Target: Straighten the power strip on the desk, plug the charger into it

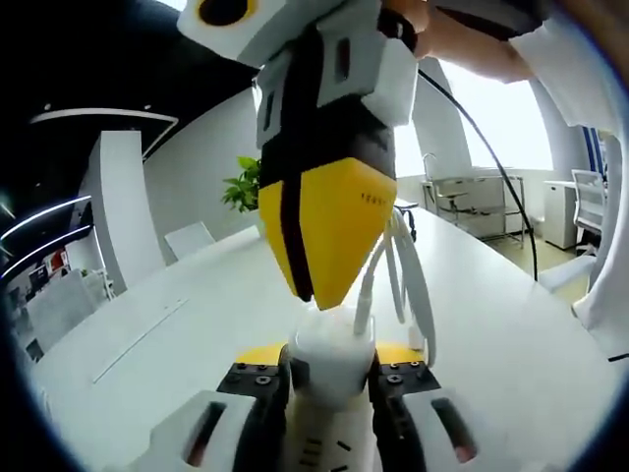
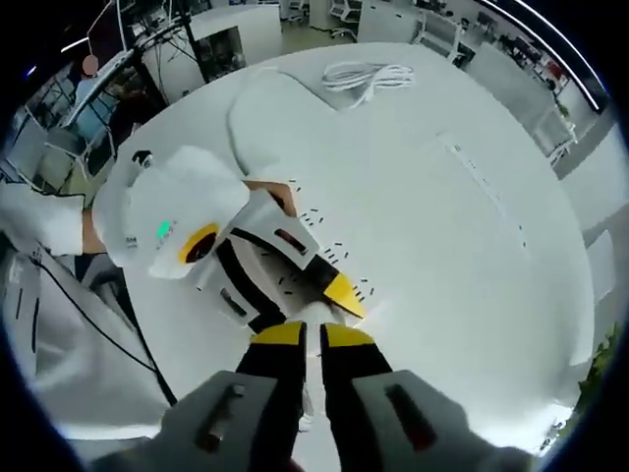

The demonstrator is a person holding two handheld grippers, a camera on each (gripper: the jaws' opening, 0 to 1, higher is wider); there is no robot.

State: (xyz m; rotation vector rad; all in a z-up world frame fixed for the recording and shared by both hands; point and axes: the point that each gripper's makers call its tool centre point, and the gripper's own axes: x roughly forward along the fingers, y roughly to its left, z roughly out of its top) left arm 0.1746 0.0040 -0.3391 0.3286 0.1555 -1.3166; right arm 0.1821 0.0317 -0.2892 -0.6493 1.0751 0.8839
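Note:
The white power strip (image 1: 324,447) lies between my left gripper's (image 1: 329,382) jaws, which are shut on its sides. From above, my right gripper (image 1: 329,290) comes down with its yellow tips shut on a white charger (image 1: 332,342), held right over the strip. The charger's white cable (image 1: 401,275) loops away to the right. In the right gripper view, my right gripper (image 2: 314,334) pinches the charger (image 2: 314,315), and the left gripper (image 2: 339,293) reaches in from the left over the slotted strip (image 2: 324,231). Whether the prongs sit in a socket is hidden.
A coiled white cable (image 2: 369,74) lies far across the white table (image 2: 472,246). A person's sleeve (image 2: 39,221) is at the left. A green plant (image 1: 241,187), a white chair (image 1: 189,238) and office desks (image 1: 472,197) stand beyond the table.

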